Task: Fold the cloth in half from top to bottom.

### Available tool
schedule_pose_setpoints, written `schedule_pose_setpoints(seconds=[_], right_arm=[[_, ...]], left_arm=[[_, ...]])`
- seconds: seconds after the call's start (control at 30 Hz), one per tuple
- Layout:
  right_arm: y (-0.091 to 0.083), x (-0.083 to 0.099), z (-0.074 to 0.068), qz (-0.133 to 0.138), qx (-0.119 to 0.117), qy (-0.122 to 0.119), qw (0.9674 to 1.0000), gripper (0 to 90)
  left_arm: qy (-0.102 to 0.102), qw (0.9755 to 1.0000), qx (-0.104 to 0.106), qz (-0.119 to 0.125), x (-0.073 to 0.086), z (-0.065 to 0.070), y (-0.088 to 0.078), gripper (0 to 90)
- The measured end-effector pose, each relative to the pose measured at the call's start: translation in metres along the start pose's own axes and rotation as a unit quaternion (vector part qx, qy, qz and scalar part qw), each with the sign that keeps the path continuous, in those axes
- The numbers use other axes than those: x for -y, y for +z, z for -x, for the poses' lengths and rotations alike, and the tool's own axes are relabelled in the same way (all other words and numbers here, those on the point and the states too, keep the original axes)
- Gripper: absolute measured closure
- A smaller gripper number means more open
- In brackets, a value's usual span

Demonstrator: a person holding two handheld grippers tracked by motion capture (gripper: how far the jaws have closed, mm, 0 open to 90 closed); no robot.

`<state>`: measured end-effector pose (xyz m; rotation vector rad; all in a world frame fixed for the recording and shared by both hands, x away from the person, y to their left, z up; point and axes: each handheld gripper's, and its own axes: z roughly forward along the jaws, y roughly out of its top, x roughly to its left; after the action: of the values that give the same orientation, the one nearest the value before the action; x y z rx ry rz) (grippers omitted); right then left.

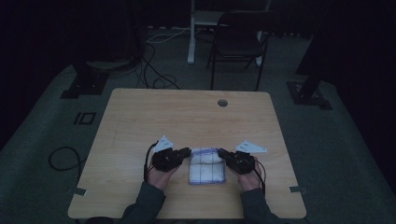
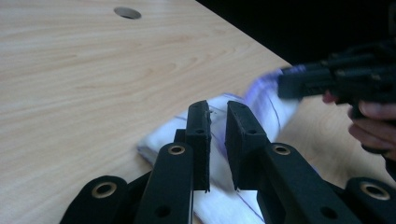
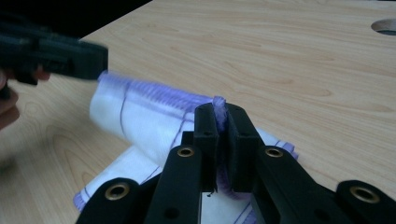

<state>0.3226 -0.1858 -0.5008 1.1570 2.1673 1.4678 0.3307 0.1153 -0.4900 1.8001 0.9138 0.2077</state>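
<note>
A white cloth [image 1: 206, 168] with purple lines lies folded near the table's front edge, between my two grippers. My right gripper [image 1: 219, 152] is shut on the cloth's purple edge and holds it raised, as the right gripper view shows at the jaw tips [image 3: 219, 107]. My left gripper [image 1: 187, 151] is at the cloth's left far corner. In the left gripper view its jaws [image 2: 217, 108] stand narrowly open with nothing between them, the cloth [image 2: 168, 133] just beyond. That view also has the right gripper [image 2: 282, 84] lifting the blurred purple edge.
The wooden table [image 1: 187, 116] has a round cable hole [image 1: 222, 102] near its far edge. Beyond it on the dark floor stand a black folding chair [image 1: 240, 42], stand bases and loose cables [image 1: 154, 70].
</note>
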Motion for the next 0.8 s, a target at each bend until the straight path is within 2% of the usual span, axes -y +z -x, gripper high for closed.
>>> schedule_pose_setpoints(seconds=[0.23, 0.33, 0.57, 0.67, 0.8], right_arm=[[0.0, 0.006, -0.004, -0.005, -0.004, 0.001, 1.0, 85.2], [0.0, 0.006, -0.004, -0.005, -0.004, 0.001, 1.0, 85.1], [-0.001, 0.008, -0.007, 0.0, -0.003, 0.004, 1.0, 85.0], [-0.002, 0.008, -0.008, 0.006, -0.001, 0.006, 1.0, 84.9], [-0.002, 0.01, -0.01, -0.003, 0.001, 0.0, 1.0, 84.3]], left_arm=[[-0.008, 0.9998, -0.01, -0.016, -0.002, -0.012, 0.012, 80.2], [-0.008, 0.9997, -0.01, -0.023, 0.0, -0.012, 0.016, 80.2], [-0.002, 0.9983, 0.001, -0.058, 0.011, -0.009, 0.031, 79.8], [0.003, 0.998, 0.005, -0.064, 0.012, -0.007, 0.033, 79.5], [0.009, 0.9975, 0.009, -0.069, 0.014, -0.004, 0.034, 79.4]])
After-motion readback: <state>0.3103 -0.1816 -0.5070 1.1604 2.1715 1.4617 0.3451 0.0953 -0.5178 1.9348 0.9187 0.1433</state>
